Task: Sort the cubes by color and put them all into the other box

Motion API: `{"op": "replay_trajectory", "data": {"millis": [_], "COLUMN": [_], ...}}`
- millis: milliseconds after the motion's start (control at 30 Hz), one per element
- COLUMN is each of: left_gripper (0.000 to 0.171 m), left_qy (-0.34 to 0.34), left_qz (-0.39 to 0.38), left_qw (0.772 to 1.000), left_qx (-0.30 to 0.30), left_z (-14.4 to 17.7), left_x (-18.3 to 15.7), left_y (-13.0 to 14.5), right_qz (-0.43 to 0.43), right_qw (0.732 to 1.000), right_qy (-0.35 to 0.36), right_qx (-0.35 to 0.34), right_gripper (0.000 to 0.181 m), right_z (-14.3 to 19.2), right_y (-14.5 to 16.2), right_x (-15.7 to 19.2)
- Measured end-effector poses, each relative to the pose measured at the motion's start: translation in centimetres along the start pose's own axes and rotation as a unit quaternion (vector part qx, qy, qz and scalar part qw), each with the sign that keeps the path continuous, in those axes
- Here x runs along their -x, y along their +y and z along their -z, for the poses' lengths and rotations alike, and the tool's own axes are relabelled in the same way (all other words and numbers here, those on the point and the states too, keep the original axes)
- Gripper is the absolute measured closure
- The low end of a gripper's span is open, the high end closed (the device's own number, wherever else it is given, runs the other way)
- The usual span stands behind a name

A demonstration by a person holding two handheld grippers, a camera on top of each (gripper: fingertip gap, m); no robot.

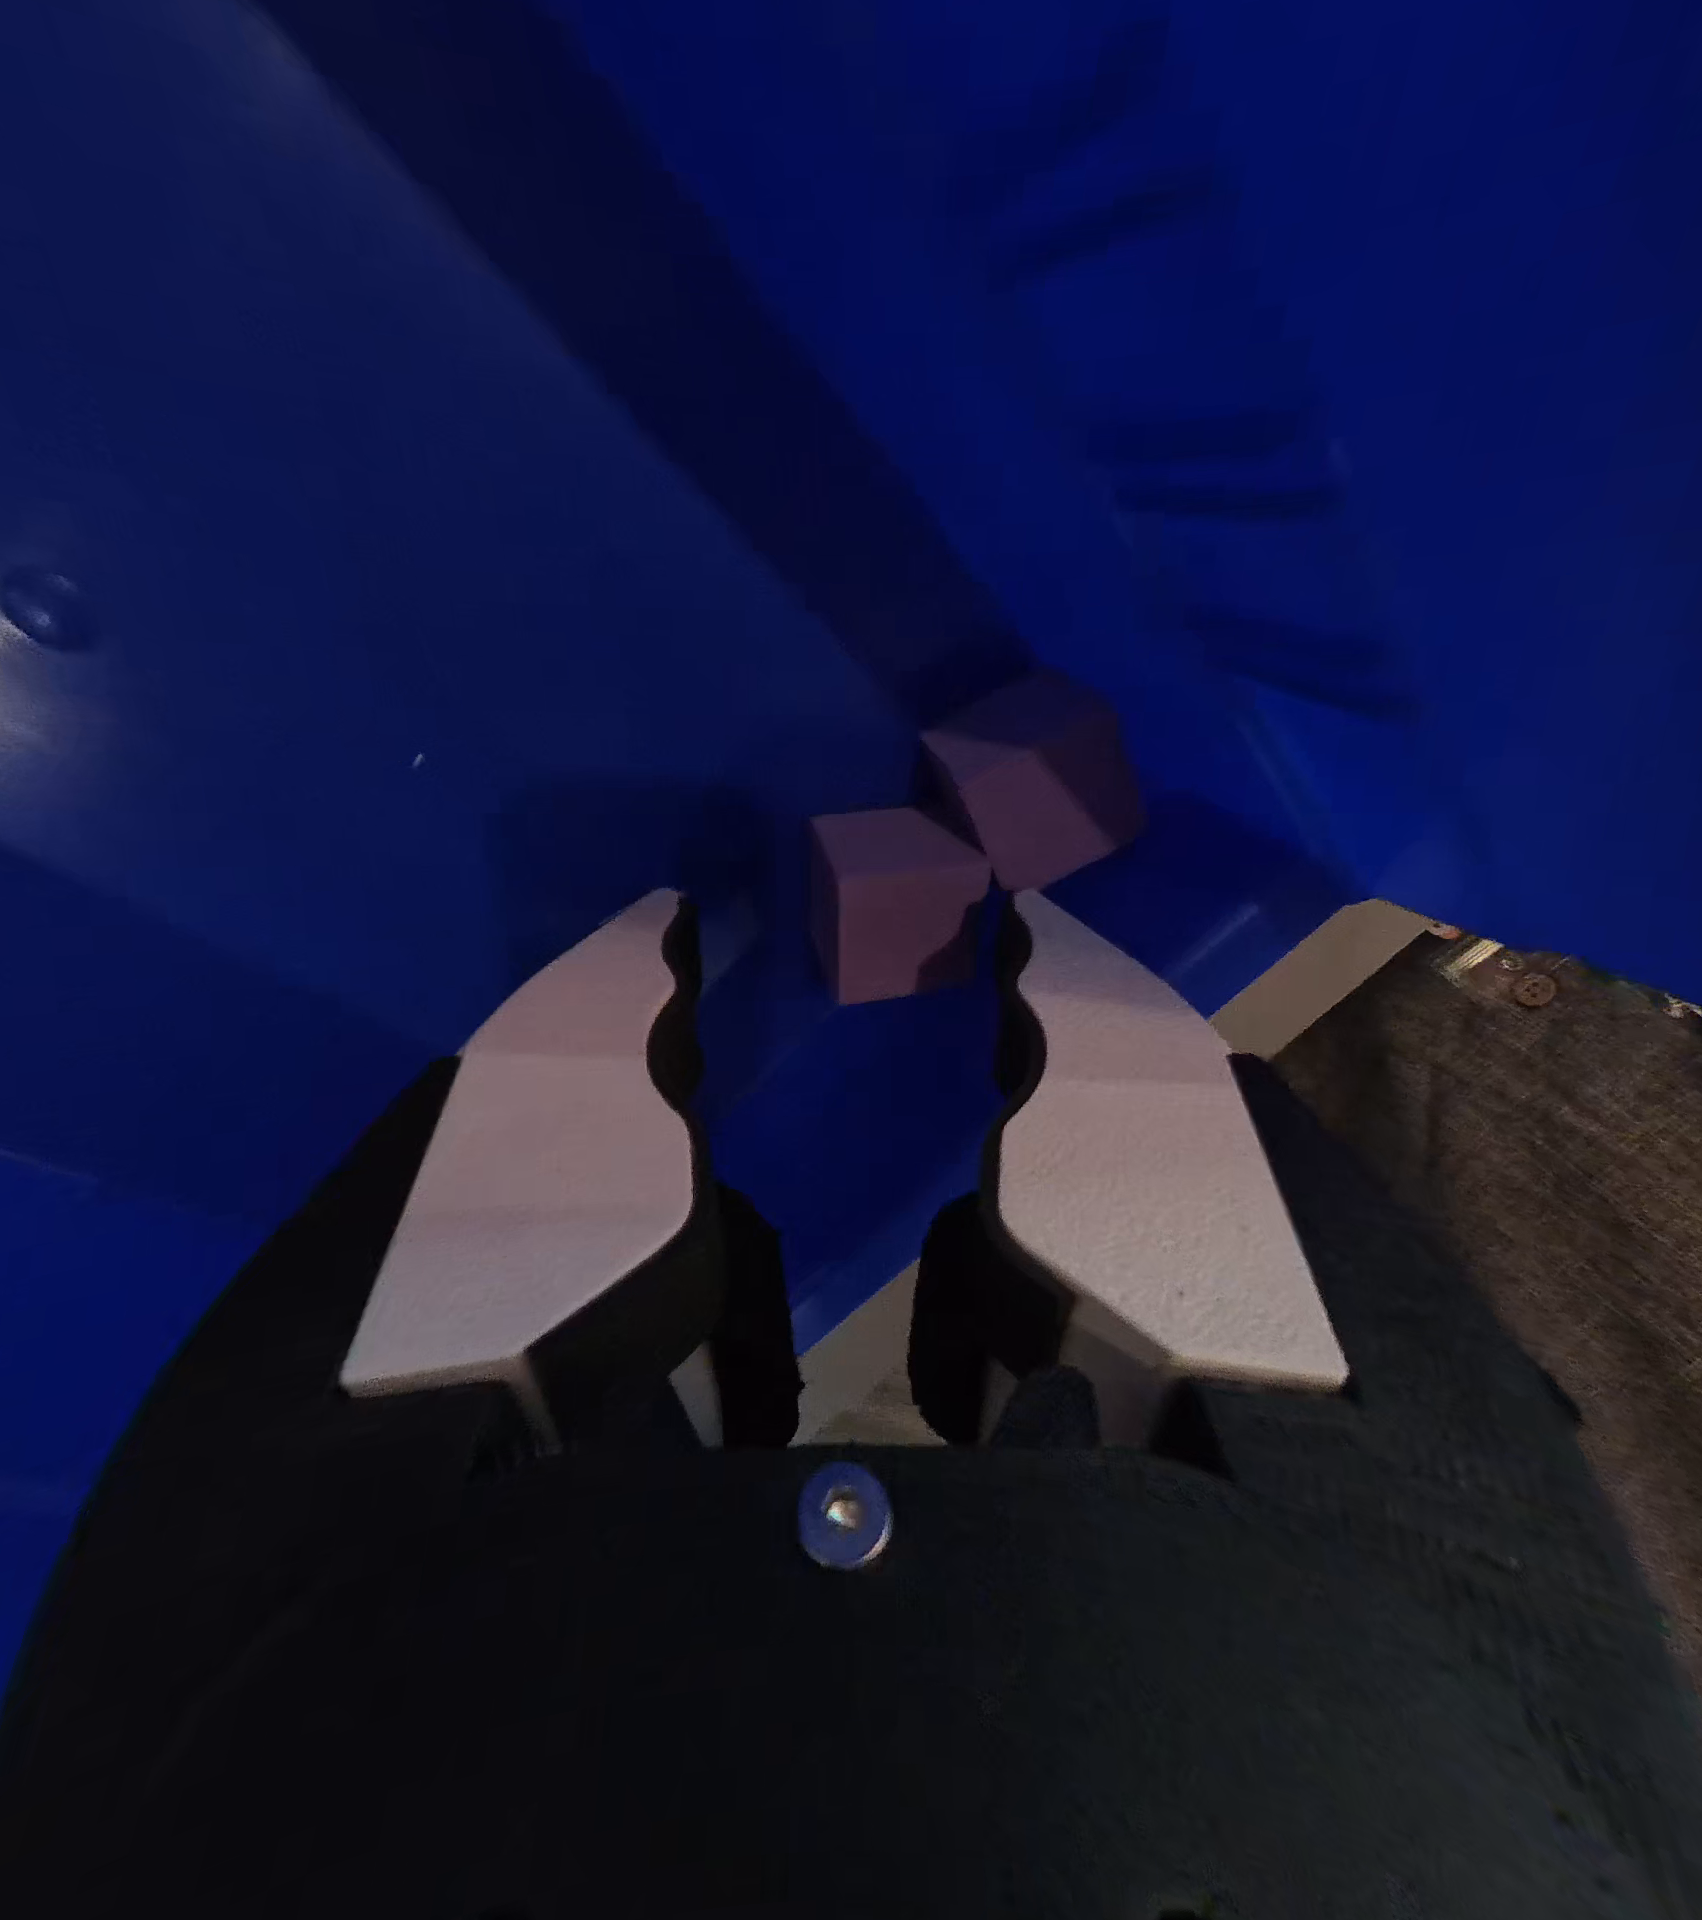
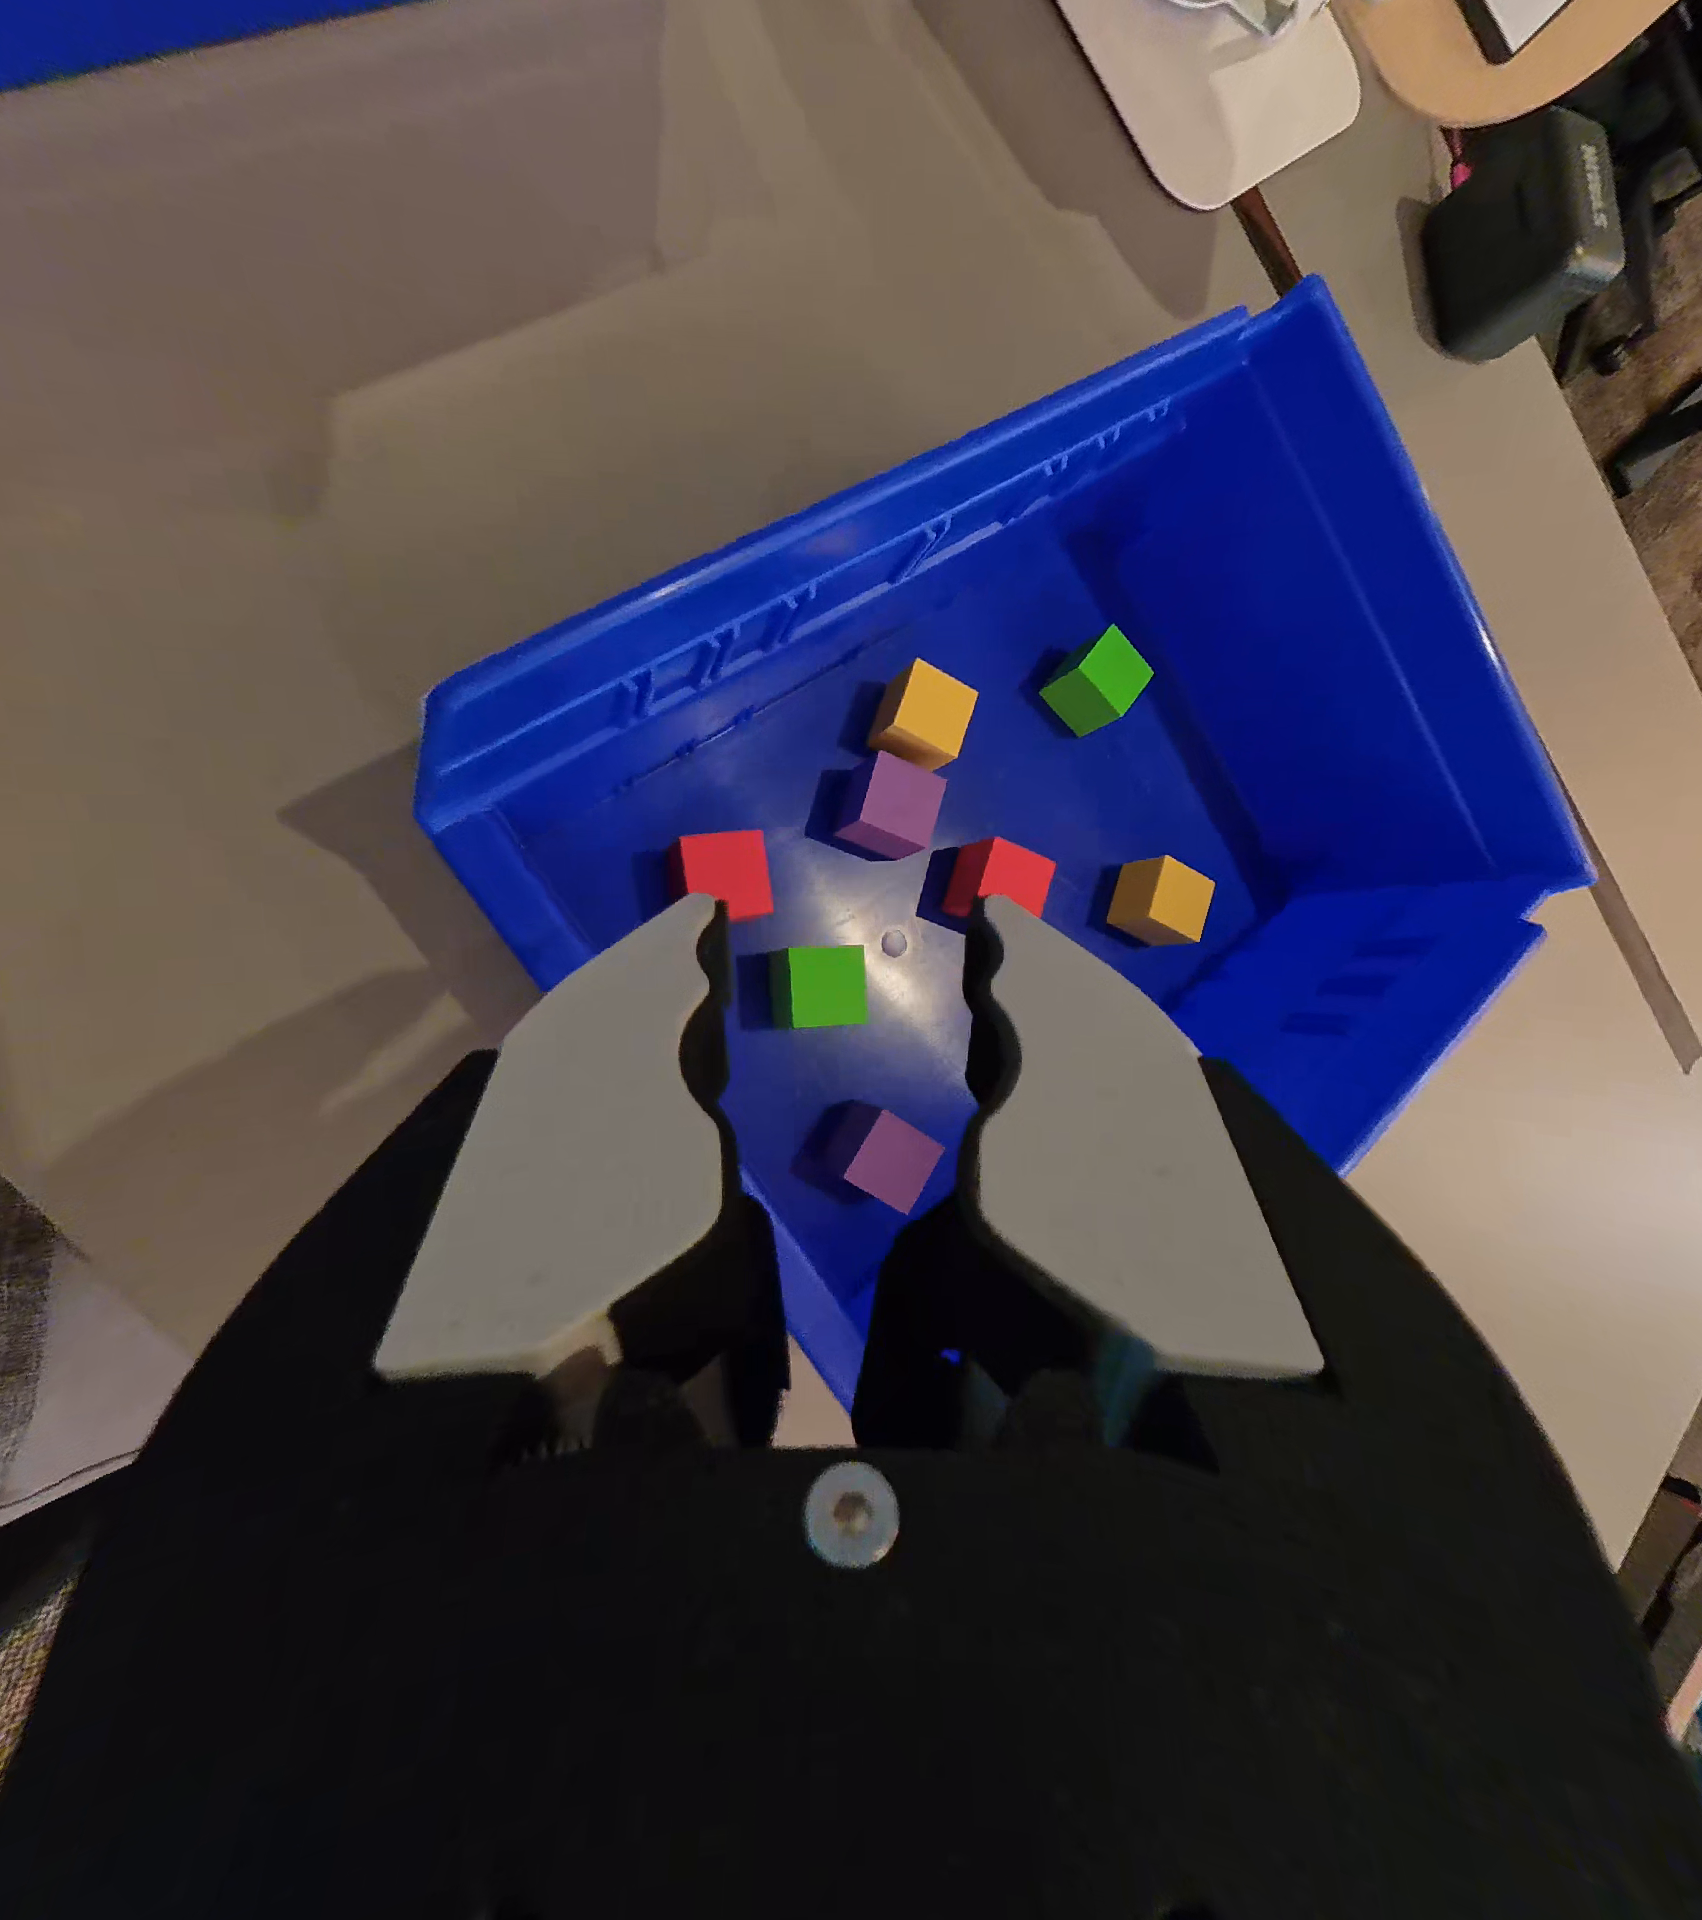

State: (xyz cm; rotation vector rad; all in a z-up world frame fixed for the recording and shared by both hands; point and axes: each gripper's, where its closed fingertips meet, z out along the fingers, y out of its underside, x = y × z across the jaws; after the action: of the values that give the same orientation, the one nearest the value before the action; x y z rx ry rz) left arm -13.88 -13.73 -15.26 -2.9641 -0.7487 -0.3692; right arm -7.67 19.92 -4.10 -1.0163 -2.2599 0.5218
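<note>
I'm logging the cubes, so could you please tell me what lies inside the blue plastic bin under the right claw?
The blue plastic bin holds eight small cubes: two red, two green, two orange, two purple. The open right claw hides part of the floor.

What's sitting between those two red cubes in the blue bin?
In the right wrist view, only bare bin floor lies between the left red cube and the right red cube; a purple cube sits just beyond the gap.
</note>
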Motion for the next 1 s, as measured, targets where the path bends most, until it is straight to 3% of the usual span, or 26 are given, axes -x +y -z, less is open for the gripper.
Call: {"op": "replay_trajectory", "data": {"millis": [67,333,433,533,633,700,767,833,900,1000], "left_gripper": [0.123,0.124,0.140,0.140,0.140,0.141,0.141,0.142,0.142,0.142], "left_qy": [-0.018,-0.022,-0.024,-0.027,-0.010,0.051,0.182,0.350,0.472,0.553], "left_qz": [-0.005,-0.012,0.000,0.014,0.023,0.021,0.005,-0.018,-0.033,-0.052], "left_qw": [1.000,1.000,1.000,0.999,0.997,0.983,0.937,0.847,0.773,0.722], "left_qx": [0.004,-0.001,-0.014,-0.024,-0.078,-0.172,-0.297,-0.399,-0.423,-0.412], "left_z": [0.1,-0.2,-0.1,0.0,1.3,3.7,7.7,12.9,16.0,17.0], "left_x": [0.6,1.0,1.0,1.1,0.6,-0.9,-3.9,-6.9,-8.8,-10.8], "left_y": [0.2,-0.1,-0.4,-0.4,-1.3,-2.8,-4.5,-4.8,-3.9,-3.1], "right_qz": [0.002,0.009,0.012,0.017,0.021,0.027,0.034,0.046,0.059,0.094], "right_qw": [1.000,1.000,1.000,1.000,0.999,0.998,0.993,0.978,0.952,0.921], "right_qy": [0.002,0.004,0.009,0.017,0.018,0.015,0.001,-0.037,-0.064,-0.081], "right_qx": [-0.003,-0.009,-0.014,-0.016,-0.027,-0.052,-0.111,-0.200,-0.294,-0.369], "right_gripper": [0.138,0.138,0.138,0.138,0.139,0.140,0.140,0.140,0.140,0.145], "right_z": [0.0,0.1,0.4,0.8,1.1,1.3,1.6,2.2,3.0,3.8], "right_y": [-0.1,-0.3,-0.4,-0.5,-1.0,-2.2,-4.5,-7.8,-11.2,-15.6], "right_x": [0.0,0.5,0.6,0.7,1.1,1.9,3.5,6.3,9.1,12.7]}}
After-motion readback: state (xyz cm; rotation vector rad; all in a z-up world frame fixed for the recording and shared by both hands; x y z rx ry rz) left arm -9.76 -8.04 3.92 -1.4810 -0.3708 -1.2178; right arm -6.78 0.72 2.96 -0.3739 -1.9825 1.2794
